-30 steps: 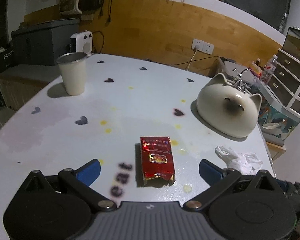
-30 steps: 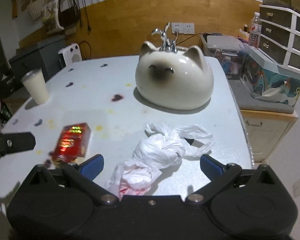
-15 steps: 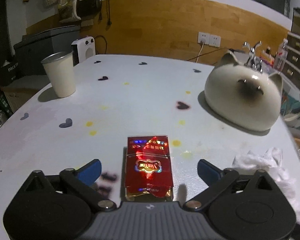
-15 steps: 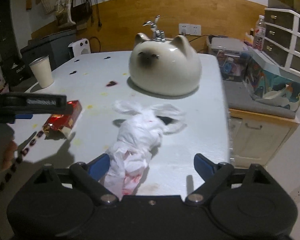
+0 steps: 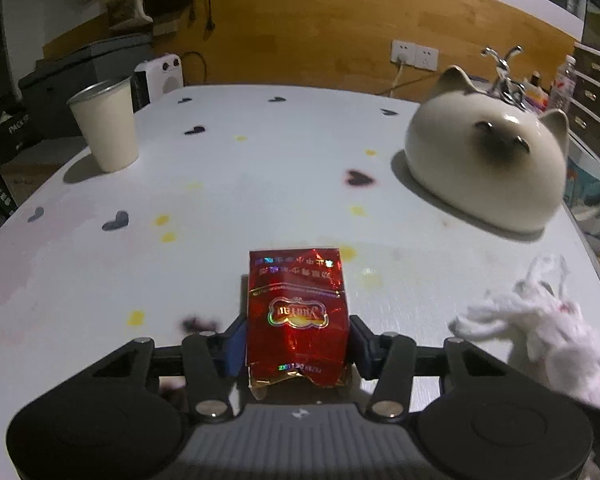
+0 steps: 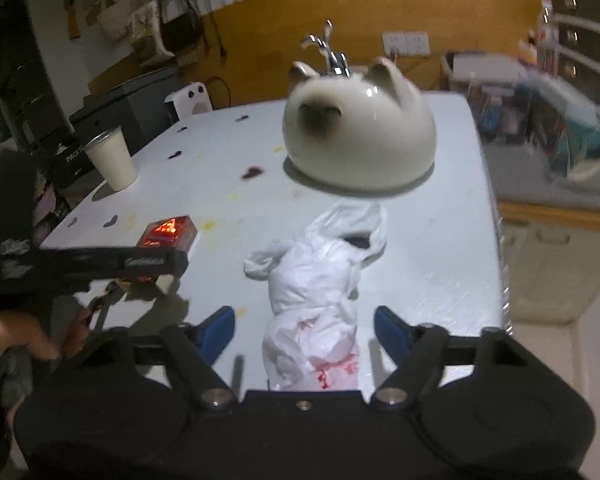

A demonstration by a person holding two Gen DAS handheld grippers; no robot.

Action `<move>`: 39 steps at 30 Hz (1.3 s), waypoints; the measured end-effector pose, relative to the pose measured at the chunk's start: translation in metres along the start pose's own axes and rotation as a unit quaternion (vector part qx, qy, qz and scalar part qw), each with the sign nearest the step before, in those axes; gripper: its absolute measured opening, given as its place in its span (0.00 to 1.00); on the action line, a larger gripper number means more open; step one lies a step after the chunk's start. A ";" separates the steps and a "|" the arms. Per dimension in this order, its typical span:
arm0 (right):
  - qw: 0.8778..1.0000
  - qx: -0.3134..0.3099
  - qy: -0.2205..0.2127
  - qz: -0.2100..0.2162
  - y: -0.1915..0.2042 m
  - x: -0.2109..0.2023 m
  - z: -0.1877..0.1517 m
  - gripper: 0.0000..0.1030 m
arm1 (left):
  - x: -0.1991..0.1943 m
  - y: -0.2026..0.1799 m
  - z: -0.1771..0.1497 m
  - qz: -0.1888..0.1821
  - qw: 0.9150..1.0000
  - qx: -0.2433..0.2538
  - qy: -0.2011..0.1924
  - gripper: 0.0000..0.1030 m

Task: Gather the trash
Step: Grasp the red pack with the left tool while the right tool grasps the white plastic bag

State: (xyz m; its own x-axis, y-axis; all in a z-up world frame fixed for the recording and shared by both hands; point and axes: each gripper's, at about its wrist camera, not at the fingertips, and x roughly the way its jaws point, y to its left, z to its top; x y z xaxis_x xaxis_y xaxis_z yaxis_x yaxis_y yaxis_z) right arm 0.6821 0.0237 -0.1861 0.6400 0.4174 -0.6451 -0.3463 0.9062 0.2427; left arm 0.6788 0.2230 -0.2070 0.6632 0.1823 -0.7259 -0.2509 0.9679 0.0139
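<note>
So far nothing looks collected: in the left wrist view, the left gripper (image 5: pixel 298 340) has its blue pads closing against both sides of a crumpled shiny red foil cigarette pack (image 5: pixel 297 312) lying near the front edge of the pale tabletop (image 5: pixel 260 168). In the right wrist view, the right gripper (image 6: pixel 305 330) is closing its jaws, still apart, around a crumpled white tissue wad with red stains (image 6: pixel 320 304) near the front right edge, so both lifts and the disposal appear to remain.

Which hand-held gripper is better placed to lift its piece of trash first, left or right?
Left. The left hand-held gripper has its closing jaws against both sides of the red cigarette pack. The right hand-held gripper is closing too, but gaps remain beside the white crumpled plastic bag.
</note>
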 end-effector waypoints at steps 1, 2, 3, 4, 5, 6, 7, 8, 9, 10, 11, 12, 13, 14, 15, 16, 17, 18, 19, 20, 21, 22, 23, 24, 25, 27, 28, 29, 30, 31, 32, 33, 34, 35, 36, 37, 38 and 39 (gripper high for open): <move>1.000 0.008 0.006 -0.001 -0.001 0.003 0.000 0.63 | -0.004 0.000 -0.002 -0.001 1.000 0.001 0.004 0.50; 1.000 0.013 0.010 -0.002 -0.001 0.005 -0.001 0.56 | -0.008 0.001 -0.005 -0.003 1.000 0.001 0.008 0.50; 1.000 0.017 0.013 -0.005 0.000 0.006 -0.003 0.53 | -0.011 0.002 -0.007 -0.005 1.000 0.002 0.011 0.50; 1.000 0.018 0.017 -0.009 0.000 0.006 -0.004 0.46 | -0.016 0.002 -0.010 -0.007 1.000 0.003 0.013 0.50; 1.000 0.017 0.019 -0.011 0.001 0.005 -0.006 0.40 | -0.021 0.003 -0.013 -0.008 1.000 0.004 0.015 0.49; 1.000 0.015 0.018 -0.012 0.002 0.004 -0.008 0.37 | -0.026 0.003 -0.016 -0.010 1.000 0.004 0.016 0.49; 1.000 0.015 0.020 -0.011 0.003 0.002 -0.009 0.35 | -0.033 0.004 -0.019 -0.012 1.000 0.004 0.017 0.49; 1.000 0.015 0.023 -0.010 0.003 0.000 -0.011 0.33 | -0.038 0.004 -0.021 -0.014 1.000 0.003 0.018 0.49; 1.000 0.012 0.026 -0.012 0.005 -0.003 -0.012 0.33 | -0.045 0.005 -0.024 -0.017 1.000 0.003 0.017 0.49; 0.999 0.006 0.028 -0.015 0.008 -0.006 -0.013 0.32 | -0.051 0.006 -0.027 -0.018 1.000 0.003 0.017 0.49; 0.999 0.000 0.029 -0.016 0.010 -0.010 -0.015 0.31 | -0.058 0.006 -0.029 -0.019 1.000 0.004 0.017 0.49; 0.999 -0.004 0.030 -0.016 0.012 -0.014 -0.016 0.31 | -0.066 0.007 -0.032 -0.021 1.000 0.004 0.016 0.49; 0.999 -0.007 0.030 -0.015 0.015 -0.019 -0.017 0.30 | -0.074 0.008 -0.035 -0.023 1.000 0.004 0.014 0.49; 0.999 -0.010 0.029 -0.014 0.018 -0.025 -0.019 0.30 | -0.082 0.010 -0.039 -0.024 1.000 0.003 0.012 0.49; 0.999 -0.013 0.029 -0.014 0.020 -0.031 -0.020 0.30 | -0.091 0.011 -0.043 -0.026 1.000 0.001 0.011 0.49; 0.999 -0.015 0.028 -0.012 0.022 -0.036 -0.020 0.30 | -0.100 0.013 -0.047 -0.027 1.000 -0.001 0.011 0.49; 0.999 -0.017 0.028 -0.010 0.025 -0.043 -0.022 0.30 | -0.107 0.014 -0.051 -0.028 1.000 -0.003 0.011 0.49; 0.999 -0.019 0.029 -0.008 0.027 -0.049 -0.024 0.30 | -0.117 0.016 -0.056 -0.030 0.999 -0.005 0.011 0.49; 0.999 -0.021 0.029 -0.007 0.030 -0.056 -0.026 0.30 | -0.123 0.017 -0.059 -0.031 0.999 -0.006 0.012 0.49; 0.999 -0.023 0.029 -0.007 0.033 -0.063 -0.029 0.30 | -0.133 0.018 -0.064 -0.032 0.999 -0.008 0.013 0.49; 0.999 -0.025 0.029 -0.005 0.035 -0.070 -0.031 0.30 | -0.141 0.019 -0.067 -0.033 0.999 -0.009 0.012 0.49; 0.999 -0.026 0.029 -0.005 0.038 -0.078 -0.033 0.30 | -0.150 0.020 -0.072 -0.033 0.999 -0.011 0.012 0.49; 0.999 -0.027 0.029 -0.004 0.040 -0.085 -0.036 0.29 | -0.159 0.022 -0.076 -0.033 0.999 -0.013 0.011 0.49; 0.999 -0.028 0.028 -0.004 0.043 -0.095 -0.039 0.29 | -0.167 0.023 -0.080 -0.034 0.999 -0.015 0.011 0.49; 0.999 -0.029 0.027 -0.003 0.045 -0.103 -0.041 0.29 | -0.177 0.025 -0.085 -0.034 0.999 -0.017 0.009 0.49; 0.999 -0.030 0.026 -0.002 0.049 -0.119 -0.046 0.29 | -0.194 0.028 -0.092 -0.034 0.999 -0.019 0.006 0.49; 0.999 -0.031 0.025 -0.001 0.052 -0.128 -0.050 0.29 | -0.203 0.030 -0.097 -0.034 0.999 -0.020 0.003 0.49; 0.999 -0.033 0.024 0.000 0.054 -0.136 -0.053 0.29 | -0.211 0.031 -0.100 -0.033 0.999 -0.021 0.002 0.49; 0.999 -0.035 0.024 0.000 0.057 -0.144 -0.057 0.29 | -0.221 0.033 -0.105 -0.033 0.999 -0.022 -0.001 0.49; 0.999 -0.036 0.023 0.000 0.059 -0.152 -0.060 0.29 | -0.230 0.034 -0.110 -0.034 0.999 -0.022 -0.002 0.49; 0.999 -0.037 0.022 0.001 0.061 -0.158 -0.063 0.29 | -0.240 0.035 -0.115 -0.034 0.999 -0.023 -0.004 0.49; 0.999 -0.038 0.021 0.002 0.064 -0.168 -0.068 0.29 | -0.247 0.036 -0.119 -0.035 0.999 -0.023 -0.006 0.49; 0.999 -0.039 0.020 0.002 0.066 -0.175 -0.071 0.29 | -0.255 0.038 -0.124 -0.036 0.999 -0.024 -0.008 0.49; 0.999 -0.040 0.019 0.001 0.069 -0.184 -0.075 0.29 | -0.263 0.039 -0.128 -0.036 0.999 -0.024 -0.009 0.49; 0.999 -0.040 0.017 0.001 0.071 -0.191 -0.079 0.29 | -0.271 0.041 -0.133 -0.037 0.999 -0.024 -0.011 0.49; 0.999 -0.039 0.016 0.000 0.073 -0.198 -0.082 0.29 | -0.279 0.042 -0.138 -0.039 0.999 -0.024 -0.013 0.49; 0.999 -0.039 0.014 0.000 0.075 -0.208 -0.087 0.29 | -0.287 0.043 -0.142 -0.040 0.999 -0.023 -0.015 0.49; 0.999 -0.038 0.012 -0.001 0.077 -0.215 -0.090 0.29 | -0.296 0.044 -0.147 -0.041 0.999 -0.022 -0.018 0.49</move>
State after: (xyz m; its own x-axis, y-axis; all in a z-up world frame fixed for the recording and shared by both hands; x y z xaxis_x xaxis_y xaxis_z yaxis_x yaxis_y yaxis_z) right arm 0.4556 -0.0029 -0.0939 0.6243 0.4134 -0.6628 -0.3974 0.8986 0.1862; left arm 0.3677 0.1861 -0.0927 0.7071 0.1093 -0.6986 -0.2255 0.9712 -0.0763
